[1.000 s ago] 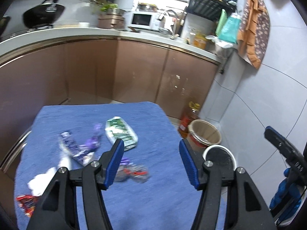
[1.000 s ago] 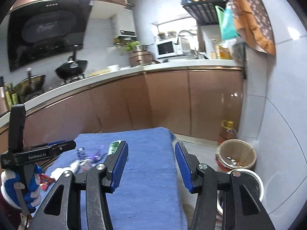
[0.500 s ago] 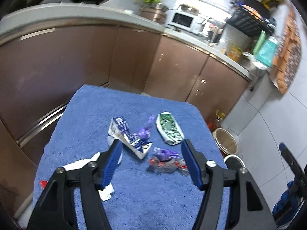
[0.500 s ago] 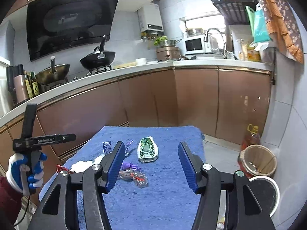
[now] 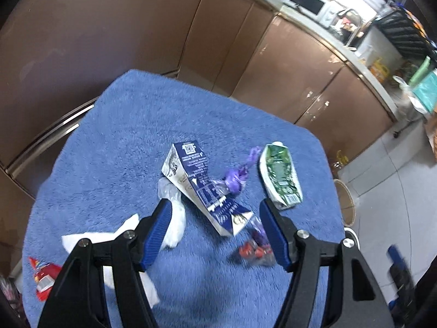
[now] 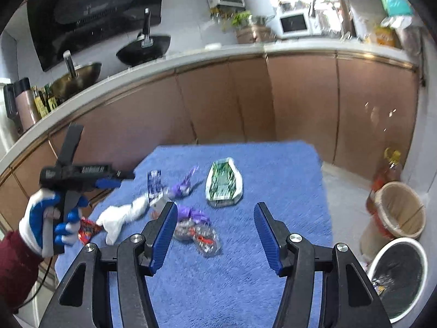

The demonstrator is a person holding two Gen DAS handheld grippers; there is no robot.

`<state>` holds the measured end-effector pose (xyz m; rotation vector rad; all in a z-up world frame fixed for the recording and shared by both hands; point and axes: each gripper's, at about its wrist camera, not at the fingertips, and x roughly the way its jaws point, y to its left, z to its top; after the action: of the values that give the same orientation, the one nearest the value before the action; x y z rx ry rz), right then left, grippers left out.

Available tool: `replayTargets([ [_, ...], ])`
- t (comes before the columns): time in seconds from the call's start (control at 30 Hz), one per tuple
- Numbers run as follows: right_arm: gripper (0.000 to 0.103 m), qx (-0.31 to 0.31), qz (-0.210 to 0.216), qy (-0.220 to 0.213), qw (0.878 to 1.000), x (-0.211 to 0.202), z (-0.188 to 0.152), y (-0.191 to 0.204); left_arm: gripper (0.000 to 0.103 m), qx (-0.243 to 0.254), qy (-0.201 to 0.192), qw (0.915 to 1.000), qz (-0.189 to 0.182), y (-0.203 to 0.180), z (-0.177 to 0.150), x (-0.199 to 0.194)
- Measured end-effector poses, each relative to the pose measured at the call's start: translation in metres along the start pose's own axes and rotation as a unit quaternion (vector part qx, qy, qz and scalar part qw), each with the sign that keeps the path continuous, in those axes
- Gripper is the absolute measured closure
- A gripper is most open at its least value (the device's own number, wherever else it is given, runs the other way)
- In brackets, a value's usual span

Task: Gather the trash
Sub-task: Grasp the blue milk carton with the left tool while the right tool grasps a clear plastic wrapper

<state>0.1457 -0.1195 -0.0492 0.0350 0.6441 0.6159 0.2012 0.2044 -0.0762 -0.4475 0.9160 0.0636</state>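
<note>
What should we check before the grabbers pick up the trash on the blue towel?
1. Left gripper jaws apart, nothing held: ok.
2. Right gripper jaws apart, nothing held: ok.
3. Blue carton in front of the left jaws, not yet between them: not ok.
4. Green carton lying free on the blue towel: ok.
5. Black bin open beside the table: ok.
6. Room left in the black bin: cannot tell.

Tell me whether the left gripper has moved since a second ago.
Yes. The left gripper has come down and forward over the blue cloth; the counter has slid out of view, and the blue carton now lies between its open fingers.
</note>
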Motion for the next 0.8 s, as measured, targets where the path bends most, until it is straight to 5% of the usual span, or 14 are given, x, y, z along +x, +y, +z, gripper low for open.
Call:
replayTargets([
  [0.63, 0.047, -0.053, 0.087, 0.133, 0.986, 0.124, -0.031, 0.002, 0.040, -0.050, 0.087, 0.9924, 0.071, 0.006, 0.033, 0.094],
  [0.8, 0.047, -0.055, 0.093, 0.140, 0.984, 0.137, -0.033, 0.003, 0.060, -0.066, 0.092, 0.9907, 0.075, 0.012, 0.035, 0.100],
])
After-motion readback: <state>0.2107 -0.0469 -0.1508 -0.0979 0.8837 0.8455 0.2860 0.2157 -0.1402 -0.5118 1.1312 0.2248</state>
